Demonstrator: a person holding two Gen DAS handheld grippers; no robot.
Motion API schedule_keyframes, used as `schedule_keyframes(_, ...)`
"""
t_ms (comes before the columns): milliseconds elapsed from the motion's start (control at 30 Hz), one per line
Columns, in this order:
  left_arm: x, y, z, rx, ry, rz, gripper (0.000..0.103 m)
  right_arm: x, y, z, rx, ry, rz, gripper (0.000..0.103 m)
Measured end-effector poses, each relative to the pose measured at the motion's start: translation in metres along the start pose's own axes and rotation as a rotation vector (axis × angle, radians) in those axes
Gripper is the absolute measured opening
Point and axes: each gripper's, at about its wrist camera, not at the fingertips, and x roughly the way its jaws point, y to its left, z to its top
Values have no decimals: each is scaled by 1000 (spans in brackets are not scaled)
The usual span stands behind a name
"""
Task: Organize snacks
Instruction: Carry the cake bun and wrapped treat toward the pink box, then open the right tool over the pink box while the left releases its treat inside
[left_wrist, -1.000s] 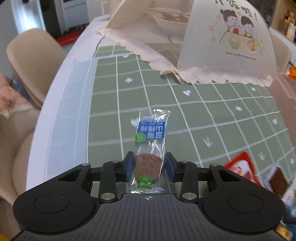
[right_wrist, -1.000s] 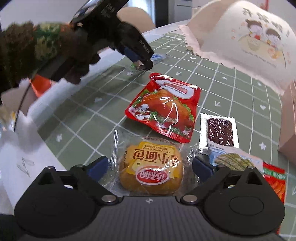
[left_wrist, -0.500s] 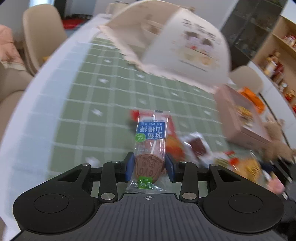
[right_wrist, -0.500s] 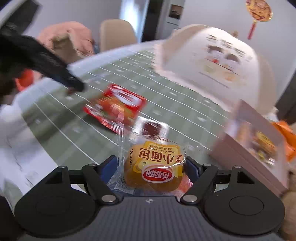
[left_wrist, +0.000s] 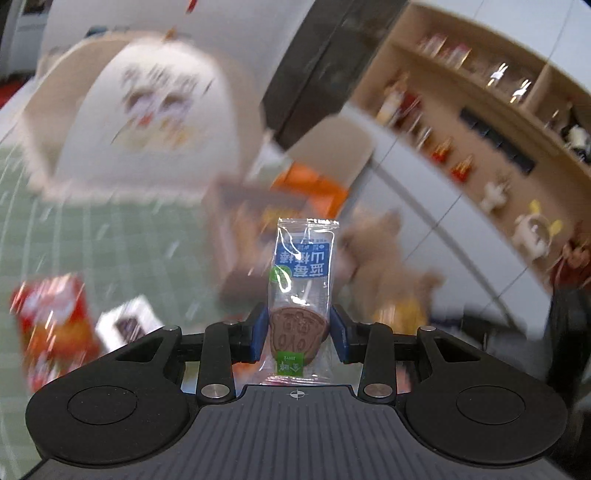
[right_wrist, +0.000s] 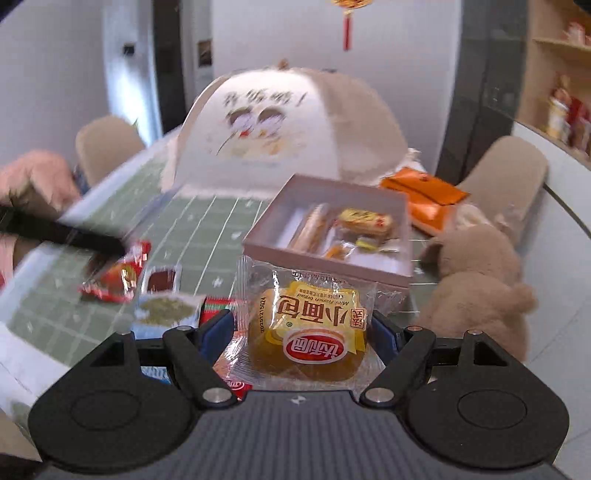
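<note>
Above the green checked tablecloth (right_wrist: 207, 221), both grippers gripped snacks.
Left gripper (left_wrist: 299, 330) clamped a blue-labelled lollipop (left_wrist: 301, 291); right gripper (right_wrist: 303, 338), jaws just narrowed, clasped a "Mini French bread" pack (right_wrist: 308, 332) near the pink box (right_wrist: 325, 266).

tablecloth (right_wrist: 207, 225) green, white grid | box (right_wrist: 325, 266) pink | bread packet (right_wrist: 314, 325) yellow

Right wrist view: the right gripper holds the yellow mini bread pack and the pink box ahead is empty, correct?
Not quite. The right gripper does hold the mini bread pack, but the right wrist view shows the pink box already has several wrapped snacks inside.
</note>
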Motion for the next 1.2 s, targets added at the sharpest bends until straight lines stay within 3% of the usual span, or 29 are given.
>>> schedule_keyframes(133, 28, -24, 58, -25, -143, -64, 42, -22, -8, 2, -7, -49, -38, 79)
schedule_keyframes(200, 57, -30, 86, -53, -142, -121, 47, -24, -13, 9, -8, -67, -48, 79)
schedule_keyframes(233, 80, -31, 97, -29, -102, -110, 47, -29, -16, 11, -5, -77, -53, 79)
schedule_keyframes(300, 109, -25, 100, -33, -86, 7, 42, -35, -21, 13, 9, -86, -56, 79)
schedule_keyframes(333, 115, -20, 95, -46, -97, 28, 42, -37, -25, 13, 18, -88, -62, 79)
schedule_keyframes(433, 113, -6, 66, -99, -112, -2, 42, -37, -38, 11, 37, -83, -81, 79)
schedule_keyframes(567, 94, 10, 19, -132, -52, 1, 42, -30, -47, 26, 15, -111, -109, 79)
schedule_keyframes(700, 66, 18, -14, -142, 7, 38, 42, -29, -53, 96, -6, -209, -79, 79)
schedule_keyframes(800, 42, 20, -23, -99, -10, 89, 42, -17, -61, 159, 27, -248, -40, 81)
schedule_keyframes(833, 33, 21, -24, -83, -21, 110, 42, -8, -63, 178, 35, -240, -29, 88)
schedule_keyframes(900, 19, 25, -27, -75, -34, 143, 42, 10, -62, 201, 31, -194, 2, 92)
schedule_keyframes(1000, -1, 40, -37, -98, -29, 203, 42, 28, -55, 208, 34, -156, 23, 92)
schedule_keyframes(1200, -7, 81, -64, -226, 34, 288, 42, 42, -42, 170, 30, -97, 73, 92)
